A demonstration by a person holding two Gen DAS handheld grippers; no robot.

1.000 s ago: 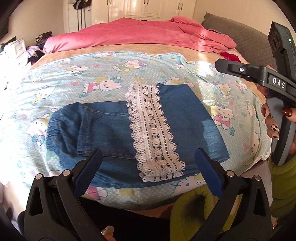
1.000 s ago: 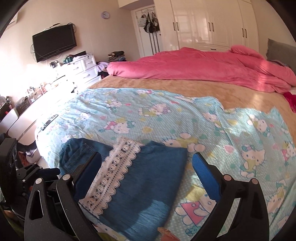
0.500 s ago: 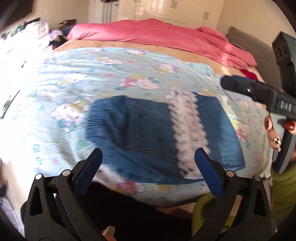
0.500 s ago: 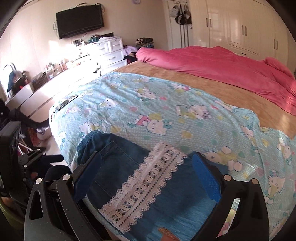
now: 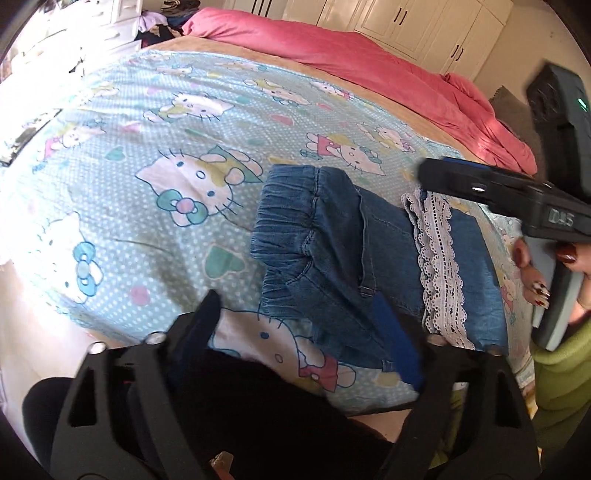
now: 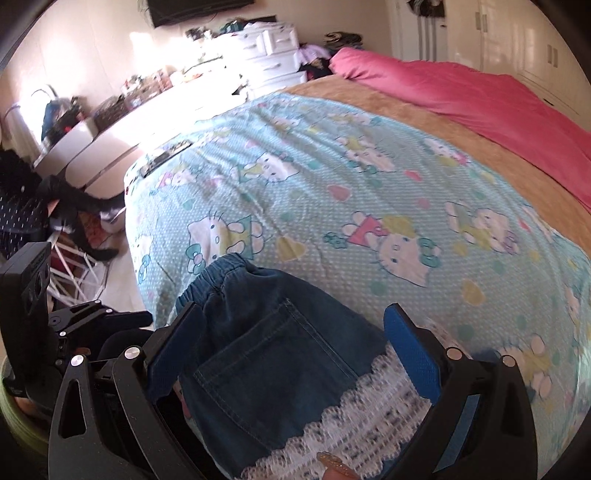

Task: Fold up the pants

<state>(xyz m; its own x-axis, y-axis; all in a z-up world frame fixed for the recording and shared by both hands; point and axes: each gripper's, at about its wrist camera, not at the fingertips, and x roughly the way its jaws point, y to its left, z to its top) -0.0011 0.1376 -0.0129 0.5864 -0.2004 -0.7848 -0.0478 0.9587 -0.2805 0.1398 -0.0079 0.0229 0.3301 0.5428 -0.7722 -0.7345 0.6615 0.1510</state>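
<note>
Denim pants (image 5: 343, 254) folded on bedsheet (image 5: 155, 155)

In the right wrist view, the near end of the folded blue denim pants with white lace trim (image 6: 280, 373) runs under the frame's bottom edge, and the lace is blurred. In the left wrist view, the right hand-held gripper (image 5: 436, 173) covers the lace's far end, and the frame's edge cuts off its handle.

One pair of jeans (image 5: 343, 254) with one lace band (image 5: 439, 266). Two grippers: the left (image 5: 306, 332), and the right (image 6: 295, 354), at three o'clock in the left view. One pink duvet (image 5: 351, 55). One television (image 6: 195, 9).
</note>
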